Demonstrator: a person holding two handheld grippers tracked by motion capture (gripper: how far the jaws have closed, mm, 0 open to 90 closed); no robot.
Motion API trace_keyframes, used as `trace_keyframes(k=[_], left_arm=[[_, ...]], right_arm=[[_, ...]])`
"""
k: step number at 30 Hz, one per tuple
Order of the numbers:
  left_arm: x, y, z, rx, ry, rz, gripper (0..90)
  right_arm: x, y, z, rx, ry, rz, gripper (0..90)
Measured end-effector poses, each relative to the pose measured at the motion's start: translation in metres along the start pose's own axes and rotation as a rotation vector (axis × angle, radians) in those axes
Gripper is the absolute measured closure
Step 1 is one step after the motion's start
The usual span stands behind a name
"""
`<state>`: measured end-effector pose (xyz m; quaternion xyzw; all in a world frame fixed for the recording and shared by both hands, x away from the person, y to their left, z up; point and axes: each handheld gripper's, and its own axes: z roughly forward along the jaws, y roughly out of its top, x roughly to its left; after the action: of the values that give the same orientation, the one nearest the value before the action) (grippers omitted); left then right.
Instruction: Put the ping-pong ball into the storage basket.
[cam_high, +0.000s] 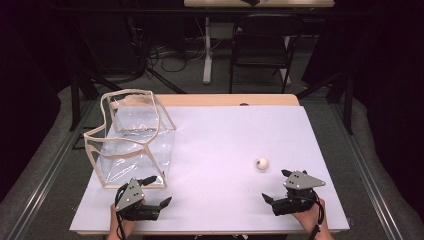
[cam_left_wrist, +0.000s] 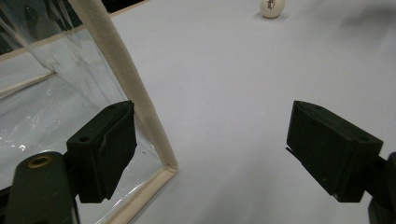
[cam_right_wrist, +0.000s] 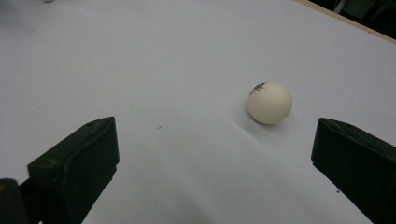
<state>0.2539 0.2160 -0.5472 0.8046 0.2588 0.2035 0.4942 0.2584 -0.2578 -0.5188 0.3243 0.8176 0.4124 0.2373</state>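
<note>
Ball (cam_right_wrist: 270, 103) just ahead of right tongs (cam_right_wrist: 215, 168), both tongs gaping, empty; likely to roll off if nudged off-centre.

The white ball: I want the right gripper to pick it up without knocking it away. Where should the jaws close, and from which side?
Grip the white ball across its widest middle, the right gripper coming low from the person's side. Its jaws already stand open wider than the ball, which is round, smooth and free on the table, so an off-centre pinch would probably squirt it out.
</note>
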Motion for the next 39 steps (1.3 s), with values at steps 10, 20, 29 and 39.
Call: trace_keyframes(k=[10,20,29,39], left_arm=[[0.002,0.001,0.002,0.000,0.000,0.002,16.2],[0.002,0.001,0.004,0.004,-0.001,0.014,16.2],[0.002,0.002,0.005,0.005,-0.008,0.022,16.2],[0.002,0.002,0.006,0.006,-0.012,0.023,16.2]], right_arm=[[0.000,0.006,0.004,0.012,0.003,0.000,0.5],[-0.003,0.012,0.009,0.024,0.003,0.005,0.4],[-0.010,0.018,0.017,0.032,-0.005,0.011,0.5],[-0.017,0.023,0.025,0.036,-0.005,0.024,0.5]])
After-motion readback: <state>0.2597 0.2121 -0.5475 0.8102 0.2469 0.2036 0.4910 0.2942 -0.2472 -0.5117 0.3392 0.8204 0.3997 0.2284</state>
